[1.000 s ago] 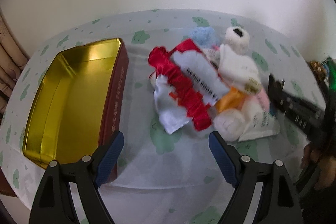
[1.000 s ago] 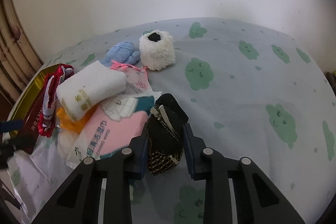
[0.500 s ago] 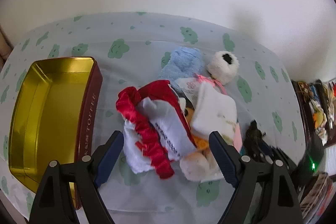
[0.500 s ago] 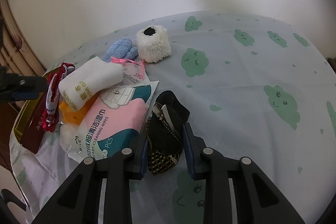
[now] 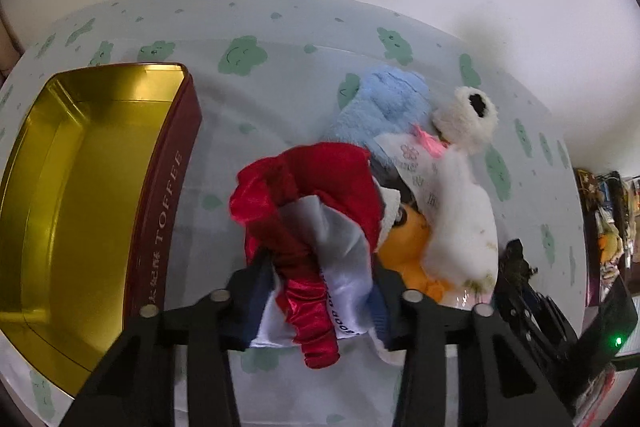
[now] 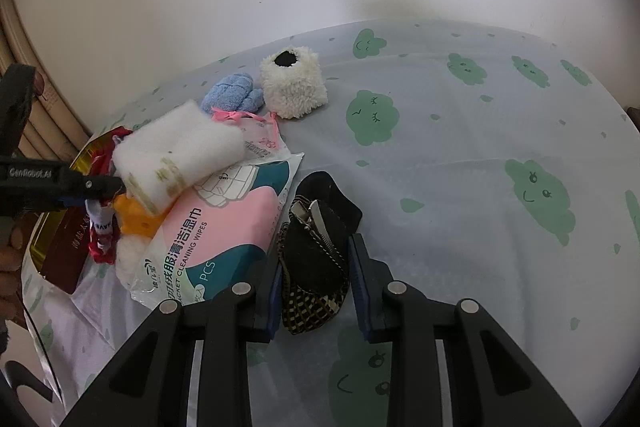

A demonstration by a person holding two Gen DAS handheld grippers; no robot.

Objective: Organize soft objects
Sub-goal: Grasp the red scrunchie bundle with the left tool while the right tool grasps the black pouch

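A heap of soft things lies on the cloud-print cloth. My left gripper points down into it, jaws closing, and its pads press a red and white satin cloth bunched between them. Behind the cloth are a blue plush, a white fluffy cup, a rolled white towel and an orange toy. My right gripper is shut on a black zip pouch that rests on the table beside a pink wipes pack.
An open gold tin with red walls stands left of the heap. A pink-ribboned sachet lies under the towel. A white wall runs behind the table. The left gripper's arm and a hand show at the left edge of the right wrist view.
My left gripper came in over the heap and its jaws went from wide open to closed around the red and white cloth. The right gripper stayed put with the pouch.
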